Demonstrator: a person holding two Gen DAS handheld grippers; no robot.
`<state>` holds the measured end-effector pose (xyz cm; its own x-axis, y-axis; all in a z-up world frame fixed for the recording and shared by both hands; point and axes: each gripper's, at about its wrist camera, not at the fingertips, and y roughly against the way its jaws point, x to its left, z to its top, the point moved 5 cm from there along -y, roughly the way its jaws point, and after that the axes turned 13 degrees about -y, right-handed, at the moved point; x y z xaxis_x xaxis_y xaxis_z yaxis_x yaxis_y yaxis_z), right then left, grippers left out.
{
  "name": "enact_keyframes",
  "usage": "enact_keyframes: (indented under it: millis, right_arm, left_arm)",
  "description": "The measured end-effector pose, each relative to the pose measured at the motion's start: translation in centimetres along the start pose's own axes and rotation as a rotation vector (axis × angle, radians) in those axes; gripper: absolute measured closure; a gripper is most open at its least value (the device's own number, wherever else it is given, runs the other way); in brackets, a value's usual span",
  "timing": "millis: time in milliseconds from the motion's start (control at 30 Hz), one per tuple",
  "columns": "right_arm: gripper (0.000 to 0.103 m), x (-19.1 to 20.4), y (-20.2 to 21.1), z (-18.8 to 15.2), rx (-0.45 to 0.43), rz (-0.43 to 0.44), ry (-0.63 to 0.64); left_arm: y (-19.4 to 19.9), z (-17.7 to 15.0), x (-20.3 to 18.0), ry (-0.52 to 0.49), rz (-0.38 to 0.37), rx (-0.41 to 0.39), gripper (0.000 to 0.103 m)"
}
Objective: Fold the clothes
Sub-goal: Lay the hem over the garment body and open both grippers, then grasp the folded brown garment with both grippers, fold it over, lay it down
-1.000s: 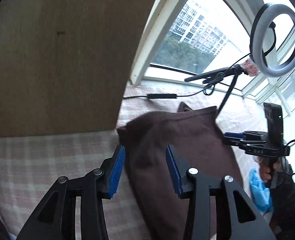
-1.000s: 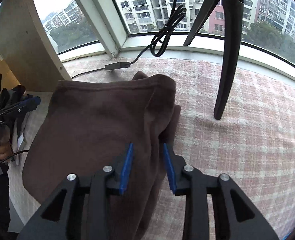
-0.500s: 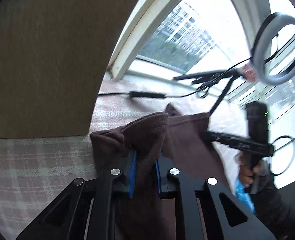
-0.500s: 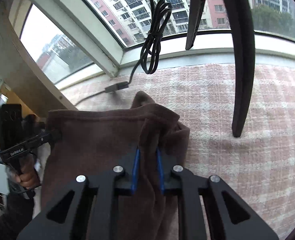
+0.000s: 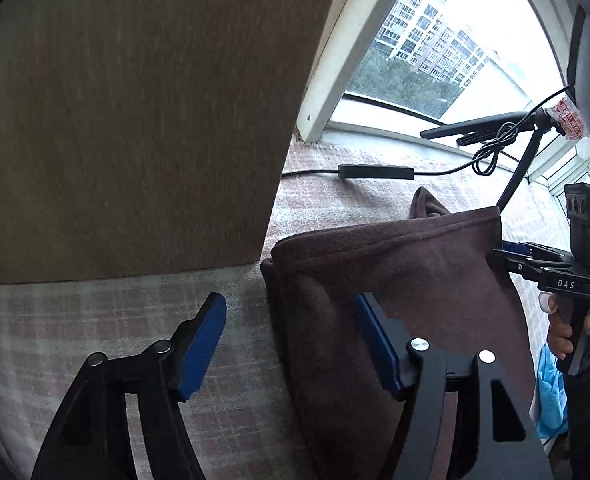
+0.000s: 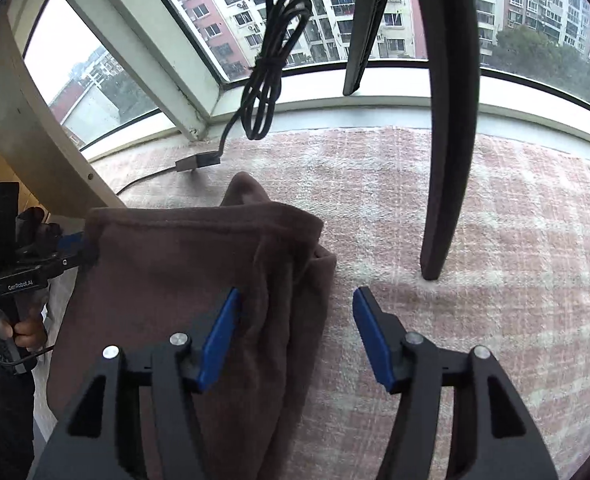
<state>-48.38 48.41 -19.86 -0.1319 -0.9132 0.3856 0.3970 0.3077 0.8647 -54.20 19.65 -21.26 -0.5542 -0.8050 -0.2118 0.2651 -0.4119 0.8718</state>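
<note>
Black gripper (image 6: 77,256) reads "GenRobot.AI".

Left gripper (image 5: 291,338) wide apart over brown garment (image 5: 395,276) on checked cloth (image 5: 75,312), right gripper (image 5: 511,254) beyond.

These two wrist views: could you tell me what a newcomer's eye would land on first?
The brown garment lies folded on the pink checked cloth, filling the middle of both views. The left gripper and right gripper both gape open at its edges. Behind, a black tripod leg stands before the bay window.
</note>
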Motion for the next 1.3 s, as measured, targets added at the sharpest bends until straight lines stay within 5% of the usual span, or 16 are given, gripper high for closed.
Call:
enact_keyframes:
  millis: [100,167,200,333,500,767,900,1033,1100,1200,1300]
  right_arm:
    - [0.045,-0.7,-0.9,0.1,0.024,0.056,-0.042]
    - [0.047,-0.7,-0.7,0.3,0.010,0.115,-0.073]
    - [0.067,-0.6,-0.3,0.2,0.005,0.134,-0.084]
    - [0.082,-0.4,1.6,-0.3,-0.012,0.209,-0.131]
    - [0.084,0.8,10.0,-2.3,-0.092,0.325,-0.131]
    - [0.084,1.2,15.8,-15.4,-0.051,0.129,0.056]
    - [0.079,1.4,18.7,-21.9,-0.030,0.031,0.149]
    - [0.067,0.8,21.2,-28.8,0.018,-0.070,0.225]
    - [0.067,-2.1,21.3,-32.0,0.083,-0.067,0.146]
    - [0.067,-4.8,22.9,-34.7,0.090,-0.008,0.012]
    - [0.067,-4.2,24.5,-33.1,0.024,0.063,-0.047]
  left_arm:
    - [-1.3,0.1,0.0,0.015,-0.034,0.010,0.038]
    - [-1.4,0.2,-0.4,0.003,-0.067,-0.013,0.053]
    - [-1.5,0.2,-0.7,0.003,-0.092,-0.018,0.061]
    - [-0.2,-0.1,-2.0,0.025,-0.158,-0.052,0.086]
    - [8.7,-0.8,-4.9,-0.046,-0.196,-0.181,0.088]
    - [25.4,-4.3,-11.7,-0.264,-0.082,-0.380,0.088]
    - [25.1,-12.1,-14.7,-0.384,-0.007,-0.305,0.082]
    - [20.2,-25.2,-14.9,-0.392,-0.018,0.004,0.075]
    - [18.5,-31.1,-14.5,-0.363,-0.022,0.148,0.075]
    - [19.2,-33.3,-13.6,-0.284,-0.023,0.158,0.075]
    - [20.2,-31.6,-14.9,-0.284,-0.022,0.078,0.075]
